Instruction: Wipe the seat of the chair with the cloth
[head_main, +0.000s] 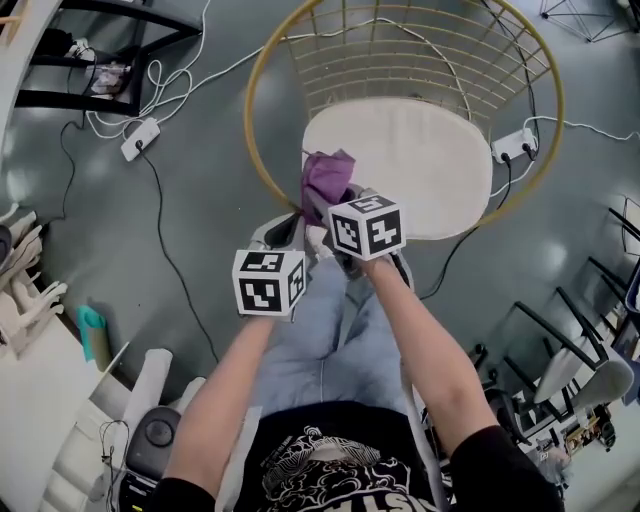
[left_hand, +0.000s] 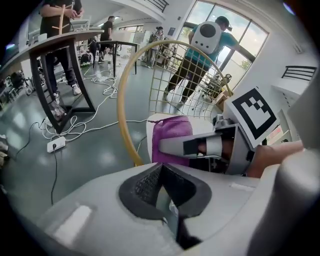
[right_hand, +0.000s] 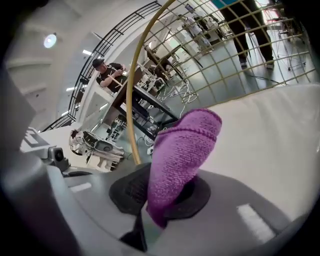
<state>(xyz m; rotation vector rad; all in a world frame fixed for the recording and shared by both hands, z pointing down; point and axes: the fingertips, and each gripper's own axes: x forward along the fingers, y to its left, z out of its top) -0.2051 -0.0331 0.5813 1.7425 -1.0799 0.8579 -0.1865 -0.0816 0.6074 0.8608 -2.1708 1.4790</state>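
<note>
Two tools: L tool (head_main: 284, 235) and R tool (head_main: 328, 208) side by side at near edge of chair (head_main: 252, 130), R tool a bit farther.
R tool state: jaws clamped on cloth (right_hand: 182, 150); purple fold sticks out past the tips.
L tool state: jaws pressed together, nothing btwn them; just left of and nearer than R tool, apart from cloth.
Cloth place: at near-left edge of seat (head_main: 410, 160), over its rim; can't tell if it touches the pad.
Seat: white round pad inside yellow wire frame.
Floor (head_main: 200, 200): grey, w/ white cables; power strip (head_main: 140, 138) far left, 2nd strip (head_main: 514, 146) right of chair.
Bkgd: people (left_hand: 200, 60) stand beyond chair in left gripper view; black desk (left_hand: 65, 41) far left.
Holder: forearms reach down to both tools, jeans (head_main: 320, 330) below them.
</note>
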